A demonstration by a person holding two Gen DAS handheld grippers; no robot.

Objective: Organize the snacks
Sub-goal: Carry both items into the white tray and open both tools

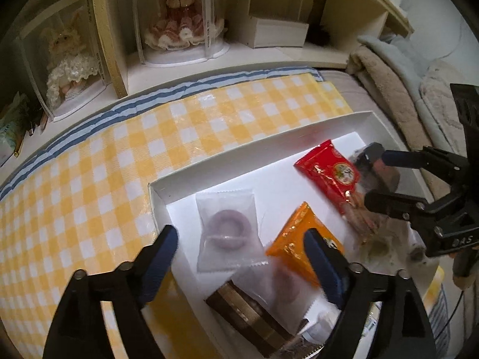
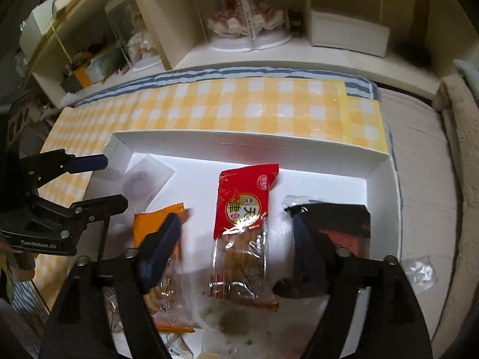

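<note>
A white box point(image 1: 269, 146) point(image 2: 245, 137) on the yellow checked cloth holds several snack packets. In the left wrist view my left gripper point(image 1: 241, 245) is open over a clear packet with a purple ring point(image 1: 226, 229); an orange packet point(image 1: 299, 239) lies by its right finger. A brown striped packet point(image 1: 248, 320) and a second clear ring packet point(image 1: 281, 287) lie below. In the right wrist view my right gripper point(image 2: 236, 239) is open, its fingers either side of a red packet point(image 2: 244, 206) point(image 1: 329, 173). A dark packet point(image 2: 338, 224) lies right, the orange one point(image 2: 158, 218) left.
A shelf unit with boxed dolls point(image 1: 182, 15) and a white box point(image 1: 278, 31) stands behind the cloth. Folded blankets point(image 1: 389, 74) lie to the right on a grey surface point(image 2: 419, 155). A crumpled clear wrapper point(image 2: 419, 269) lies outside the box's right wall.
</note>
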